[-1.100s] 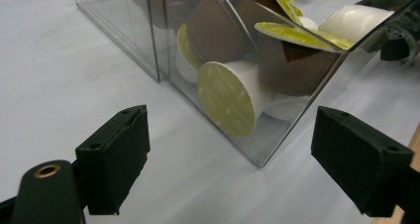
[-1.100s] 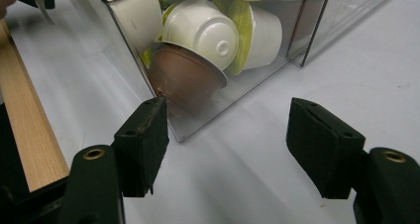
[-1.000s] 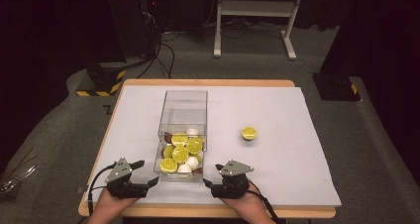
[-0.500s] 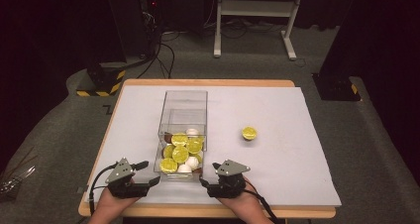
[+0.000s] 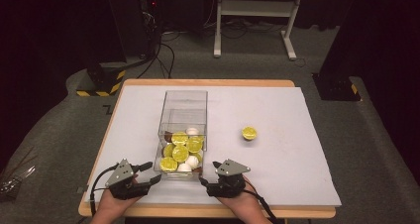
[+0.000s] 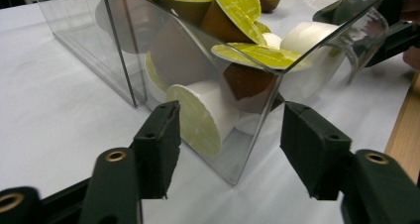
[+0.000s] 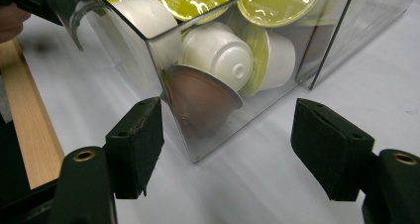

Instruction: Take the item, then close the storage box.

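Near the front edge of the tabletop (image 5: 297, 184), toward its left corner, the left gripper (image 5: 151, 173) lies low in the person's left hand (image 5: 111, 206), pointing right at the clear box (image 5: 183, 110). Its jaws have just been closing in and now stand part-way apart; in the left gripper view the box's near left corner sits between them, and I cannot tell whether the pads press on the walls yet.

The clear box is a long, open-topped container that stands just left of the tabletop's middle, its long side running from front to back. Its front half is heaped with coffee capsules (image 5: 181, 152), yellow-green lids up for most, with some white and brown ones among them; its back half shows bare. The left gripper view shows a white capsule (image 6: 205, 115) lying on its side against the wall at that corner.

The right gripper (image 5: 207, 177), in the right hand (image 5: 242, 204) near the front edge around the middle, points left at the box's near right corner. Its jaws stand wide, one to either side of that corner, clear of the walls in the right gripper view, where a brown capsule (image 7: 200, 100) rests just inside.

Well to the right, a single yellow-lidded capsule (image 5: 249, 133) stands alone on the tabletop.
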Demonstrator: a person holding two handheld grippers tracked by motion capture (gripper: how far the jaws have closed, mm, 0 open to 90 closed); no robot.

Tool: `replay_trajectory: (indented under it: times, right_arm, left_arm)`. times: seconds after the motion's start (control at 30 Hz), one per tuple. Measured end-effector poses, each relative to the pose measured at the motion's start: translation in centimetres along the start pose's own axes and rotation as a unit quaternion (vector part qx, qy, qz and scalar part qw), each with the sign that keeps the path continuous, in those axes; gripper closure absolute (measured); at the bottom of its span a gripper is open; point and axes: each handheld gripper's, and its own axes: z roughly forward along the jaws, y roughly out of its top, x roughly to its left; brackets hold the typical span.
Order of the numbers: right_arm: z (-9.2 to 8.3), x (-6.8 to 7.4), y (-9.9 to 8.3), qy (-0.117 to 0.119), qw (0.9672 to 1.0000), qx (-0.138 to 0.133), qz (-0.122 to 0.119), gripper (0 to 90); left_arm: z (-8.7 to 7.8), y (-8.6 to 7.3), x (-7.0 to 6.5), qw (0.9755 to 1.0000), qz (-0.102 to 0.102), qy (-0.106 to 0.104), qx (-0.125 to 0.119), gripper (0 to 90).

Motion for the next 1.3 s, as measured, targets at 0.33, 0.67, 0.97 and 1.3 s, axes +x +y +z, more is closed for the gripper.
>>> replay_trajectory:
  times: [0.33, 0.67, 0.97, 1.3]
  right_arm:
    - [0.0, -0.5, 0.1, -0.012, 0.9998, -0.007, 0.01, 29.2]
    - [0.0, -0.8, 0.5, -0.023, 0.9994, -0.019, 0.016, 29.5]
    - [0.2, -0.7, 0.7, -0.031, 0.9992, -0.021, 0.015, 27.2]
    - [0.2, -1.2, 0.8, -0.036, 0.9988, -0.027, 0.018, 26.2]
  left_arm:
    - [0.5, 0.1, -0.3, 0.9999, -0.008, -0.008, -0.007, 51.7]
    - [1.0, 0.4, 0.0, 0.9998, -0.013, 0.002, -0.017, 54.1]
    - [1.8, 0.4, 0.2, 0.9993, -0.023, 0.018, -0.022, 42.4]
    - [2.1, 0.3, 0.5, 0.998, -0.035, 0.044, -0.03, 35.7]
